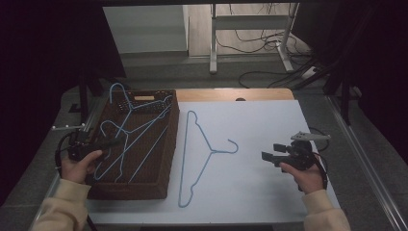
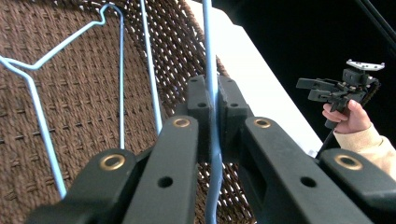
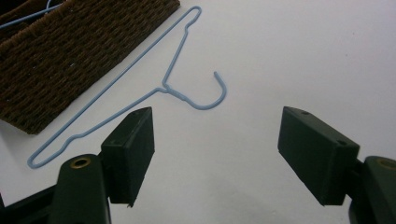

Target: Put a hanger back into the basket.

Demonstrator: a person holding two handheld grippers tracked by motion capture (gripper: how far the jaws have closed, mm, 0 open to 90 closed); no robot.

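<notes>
My left gripper [image 2: 214, 109] is clamped tight on a thin blue wire hanger [image 2: 211, 70], the wire running straight up between the two pads. In the high view this gripper [image 1: 111, 143] sits over the left rim of the brown woven basket [image 1: 159, 178], where several blue hangers lie tangled. My right gripper [image 3: 215, 158] stands wide with nothing between its pads, hovering over the right part of the white tabletop [image 1: 260, 192]. A lone hanger [image 1: 202, 154] lies flat on that white surface just beside the basket's right wall; its long bar runs near to far along the basket, and its hook [image 3: 212, 93] points toward my right gripper. Beyond the table a grey floor carries loose cables [image 1: 260, 43] and a white metal stand [image 1: 214, 43]; both sides of the room are dark. How many hangers the basket holds I cannot tell, since their wires cross. The clamped wire's lower end is hidden behind my left gripper's arms.
</notes>
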